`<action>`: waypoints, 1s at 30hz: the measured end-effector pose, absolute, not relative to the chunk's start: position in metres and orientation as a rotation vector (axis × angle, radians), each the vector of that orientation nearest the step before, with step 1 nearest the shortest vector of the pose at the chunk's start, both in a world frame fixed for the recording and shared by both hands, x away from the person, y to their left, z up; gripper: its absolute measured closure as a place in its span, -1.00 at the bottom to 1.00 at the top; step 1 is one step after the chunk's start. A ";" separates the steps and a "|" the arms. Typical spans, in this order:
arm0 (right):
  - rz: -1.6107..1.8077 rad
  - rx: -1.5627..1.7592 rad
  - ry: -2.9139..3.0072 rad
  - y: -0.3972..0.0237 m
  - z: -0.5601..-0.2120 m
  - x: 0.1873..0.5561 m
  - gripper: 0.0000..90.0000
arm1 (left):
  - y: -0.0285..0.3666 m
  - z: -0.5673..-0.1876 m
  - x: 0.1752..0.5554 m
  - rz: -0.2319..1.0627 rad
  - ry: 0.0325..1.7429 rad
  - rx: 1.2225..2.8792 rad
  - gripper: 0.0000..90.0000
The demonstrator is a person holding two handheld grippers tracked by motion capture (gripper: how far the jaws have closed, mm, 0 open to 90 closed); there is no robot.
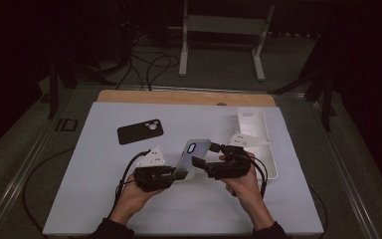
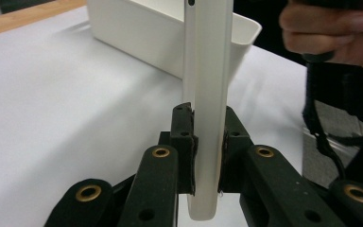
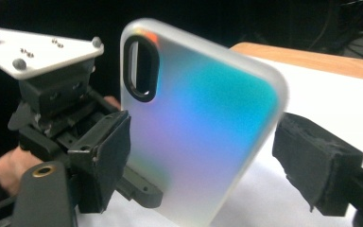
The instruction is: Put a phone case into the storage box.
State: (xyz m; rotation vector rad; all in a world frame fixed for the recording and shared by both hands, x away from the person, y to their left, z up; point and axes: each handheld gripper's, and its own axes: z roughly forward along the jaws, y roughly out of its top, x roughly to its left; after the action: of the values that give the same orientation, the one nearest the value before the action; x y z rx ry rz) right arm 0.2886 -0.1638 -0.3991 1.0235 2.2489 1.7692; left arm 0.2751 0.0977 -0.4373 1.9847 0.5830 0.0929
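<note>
While the left gripper sits low in the centre of the high view, its jaws are clamped on the lower edge of an iridescent phone case, which stands tilted above the white table; in the left gripper view the case runs edge-on up the middle of the frame, squeezed between both black pads. Just right of it in the high view, the right gripper has its jaws spread apart, one on each side of the case, and in the right gripper view the case fills the centre with its teal and violet back and oval camera cut-out, a gap visible between it and the right-hand pad. The left hand and right hand enter from the bottom edge. A white tray lies at centre right, touching nothing held, and a black phone case lies flat at upper left of the table, well apart from both grippers.
</note>
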 end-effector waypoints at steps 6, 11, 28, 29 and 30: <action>1.790 1.090 2.175 -0.163 -0.395 0.285 -0.58 | 0.097 -0.438 0.276 0.132 0.620 1.984 0.79; 1.787 1.121 2.167 -0.156 -0.394 0.285 -0.58 | 0.092 -0.440 0.274 0.166 0.626 2.019 0.79; 1.745 1.171 2.078 -0.132 -0.390 0.285 -0.67 | 0.078 -0.441 0.268 0.218 0.631 2.048 0.79; 1.729 1.173 2.074 -0.130 -0.390 0.285 -0.67 | 0.077 -0.443 0.268 0.207 0.633 2.043 0.79; 1.717 1.169 2.075 -0.129 -0.390 0.284 -0.66 | 0.077 -0.443 0.269 0.202 0.634 2.043 0.79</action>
State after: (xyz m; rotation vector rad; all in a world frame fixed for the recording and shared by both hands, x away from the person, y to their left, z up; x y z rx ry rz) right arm 0.2843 -0.1289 -0.3900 1.1688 2.0749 1.7169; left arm 0.2685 0.0773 -0.4431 2.0425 0.6344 0.2023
